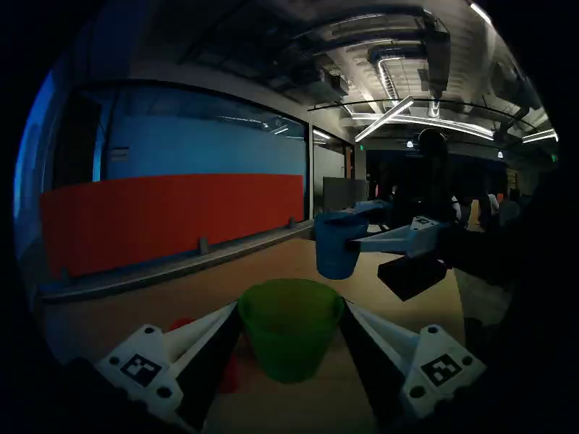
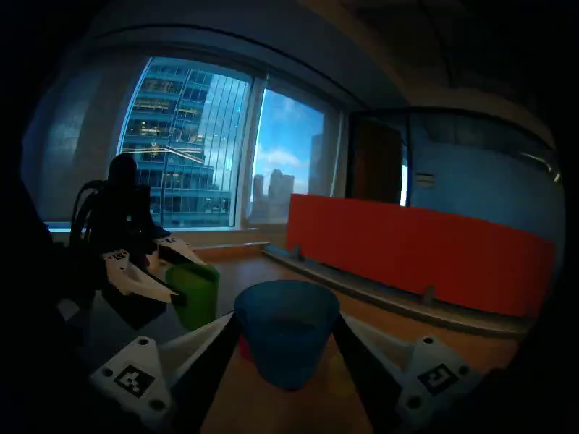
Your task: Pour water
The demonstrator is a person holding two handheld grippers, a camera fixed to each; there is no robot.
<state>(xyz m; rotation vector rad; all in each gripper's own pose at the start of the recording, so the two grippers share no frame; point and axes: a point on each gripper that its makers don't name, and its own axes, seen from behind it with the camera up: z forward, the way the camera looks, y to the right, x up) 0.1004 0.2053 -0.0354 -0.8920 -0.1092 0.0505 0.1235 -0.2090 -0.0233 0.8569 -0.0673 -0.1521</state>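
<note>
In the left gripper view a green cup [image 1: 291, 329] stands upright between the two fingers of my left gripper [image 1: 289, 325], which is shut on it above the wooden table [image 1: 405, 289]. Farther off and higher, the right gripper [image 1: 346, 244] holds a blue cup [image 1: 334, 244], also upright. In the right gripper view that blue cup [image 2: 287, 334] sits between the fingers of my right gripper [image 2: 286, 333], shut on it. To its left the left gripper [image 2: 174, 278] carries the green cup [image 2: 194, 293]. I cannot tell whether either cup holds water.
A small red object [image 1: 228, 372] lies on the table under the left fingers. A red partition panel [image 1: 166, 217] with a metal rail runs along the table's far side. Large windows [image 2: 217, 145] face city buildings. The room is dim.
</note>
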